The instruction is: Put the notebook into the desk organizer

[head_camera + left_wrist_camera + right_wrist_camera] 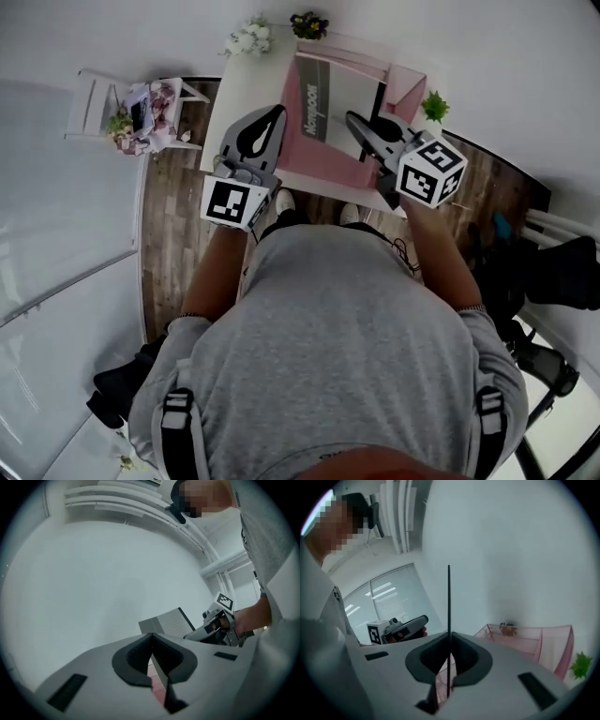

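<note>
Two grippers are up over the white counter (242, 89), and the work sits with the right gripper (354, 119). Its jaws are clamped on the grey notebook (342, 94), which shows as a thin dark line running up between them in the right gripper view. That pinch on one edge lets the notebook hang upright, the way it needs to stand to slip into a slot. It is in the air above the pink mesh desk organizer (409, 82), not yet down inside any compartment.

The left gripper (276, 112) hovers just beside the notebook's left edge with its jaws closed on nothing; its own view shows the cover face-on beyond the tips. It looks placed to steady or nudge that free edge. Judging by this, lowering into the organizer is what remains.
</note>
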`<action>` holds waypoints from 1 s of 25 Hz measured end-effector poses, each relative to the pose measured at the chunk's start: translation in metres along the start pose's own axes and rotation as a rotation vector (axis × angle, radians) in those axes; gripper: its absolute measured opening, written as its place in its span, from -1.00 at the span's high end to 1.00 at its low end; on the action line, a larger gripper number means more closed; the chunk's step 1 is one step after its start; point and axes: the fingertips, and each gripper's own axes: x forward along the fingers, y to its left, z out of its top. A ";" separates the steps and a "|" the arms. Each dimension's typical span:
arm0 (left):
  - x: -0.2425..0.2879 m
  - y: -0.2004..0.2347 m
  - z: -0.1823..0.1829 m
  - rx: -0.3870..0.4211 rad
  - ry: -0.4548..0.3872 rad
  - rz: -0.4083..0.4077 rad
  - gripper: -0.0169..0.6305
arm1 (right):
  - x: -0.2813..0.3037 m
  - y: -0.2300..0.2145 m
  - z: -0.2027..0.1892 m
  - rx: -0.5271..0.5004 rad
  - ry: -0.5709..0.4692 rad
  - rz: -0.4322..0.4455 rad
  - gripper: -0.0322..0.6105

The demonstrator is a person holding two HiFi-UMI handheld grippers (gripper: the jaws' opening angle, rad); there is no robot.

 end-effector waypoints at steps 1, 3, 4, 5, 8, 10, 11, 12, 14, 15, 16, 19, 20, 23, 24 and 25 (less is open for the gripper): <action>0.007 0.009 -0.004 -0.005 0.000 -0.021 0.89 | 0.010 -0.006 -0.004 0.051 0.024 -0.003 0.85; 0.017 0.022 -0.011 -0.012 -0.001 -0.065 0.89 | 0.025 -0.016 -0.011 0.166 0.052 0.002 0.85; 0.020 0.026 -0.013 -0.016 0.000 -0.089 0.89 | 0.030 -0.020 -0.015 0.231 0.057 0.004 0.85; 0.023 0.028 -0.015 -0.019 0.000 -0.113 0.89 | 0.033 -0.024 -0.019 0.293 0.058 0.002 0.85; 0.030 0.034 -0.020 -0.032 0.007 -0.176 0.89 | 0.043 -0.035 -0.031 0.397 0.085 -0.026 0.85; 0.032 0.036 -0.023 -0.039 0.005 -0.217 0.89 | 0.049 -0.039 -0.039 0.427 0.114 -0.052 0.85; 0.033 0.036 -0.023 -0.041 -0.005 -0.236 0.89 | 0.051 -0.042 -0.044 0.449 0.125 -0.059 0.85; 0.035 0.036 -0.022 -0.043 -0.017 -0.253 0.89 | 0.054 -0.044 -0.049 0.470 0.137 -0.063 0.85; 0.039 0.037 -0.024 -0.048 -0.026 -0.284 0.89 | 0.058 -0.048 -0.057 0.500 0.159 -0.069 0.85; 0.039 0.037 -0.027 -0.051 -0.022 -0.299 0.89 | 0.061 -0.050 -0.059 0.506 0.164 -0.076 0.85; 0.040 0.038 -0.028 -0.055 -0.019 -0.315 0.89 | 0.062 -0.052 -0.059 0.511 0.164 -0.086 0.85; 0.040 0.037 -0.028 -0.072 -0.033 -0.358 0.89 | 0.064 -0.058 -0.060 0.522 0.161 -0.122 0.85; 0.040 0.036 -0.029 -0.078 -0.036 -0.370 0.89 | 0.064 -0.060 -0.061 0.531 0.164 -0.127 0.85; 0.038 0.036 -0.031 -0.094 -0.035 -0.400 0.89 | 0.063 -0.062 -0.061 0.578 0.163 -0.118 0.85; 0.038 0.037 -0.031 -0.097 -0.034 -0.409 0.89 | 0.062 -0.061 -0.061 0.594 0.162 -0.115 0.85; 0.038 0.037 -0.032 -0.100 -0.032 -0.416 0.89 | 0.062 -0.061 -0.060 0.606 0.161 -0.111 0.85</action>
